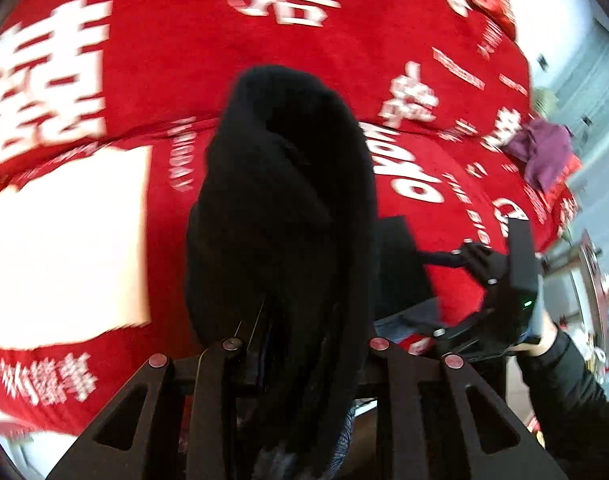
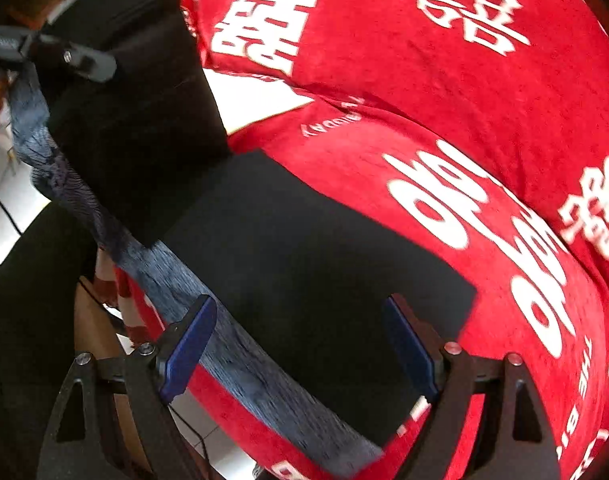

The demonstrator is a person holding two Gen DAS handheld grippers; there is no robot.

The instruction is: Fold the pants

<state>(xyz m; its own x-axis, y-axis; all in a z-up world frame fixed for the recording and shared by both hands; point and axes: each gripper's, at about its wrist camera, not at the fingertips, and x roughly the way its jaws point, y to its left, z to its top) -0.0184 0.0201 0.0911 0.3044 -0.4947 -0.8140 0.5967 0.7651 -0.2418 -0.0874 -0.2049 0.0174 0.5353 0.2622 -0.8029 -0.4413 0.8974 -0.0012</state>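
The black pants (image 2: pixel 304 260) lie partly flat on the red bedspread. My left gripper (image 1: pixel 300 344) is shut on a bunched fold of the pants (image 1: pixel 280 208) and holds it lifted, so the cloth hides its fingers. In the right wrist view that lifted part (image 2: pixel 136 120) hangs at upper left under the left gripper (image 2: pixel 76 60). My right gripper (image 2: pixel 300 344) is open, its blue pads (image 2: pixel 188 344) astride the flat part's near edge. It also shows at right in the left wrist view (image 1: pixel 500 280).
A red bedspread with white characters (image 2: pixel 464 100) covers the bed. A blue-grey garment (image 2: pixel 208 320) lies along the bed's near edge. A purple cloth (image 1: pixel 544 152) sits at the far right. A white patch (image 1: pixel 64 248) lies at left.
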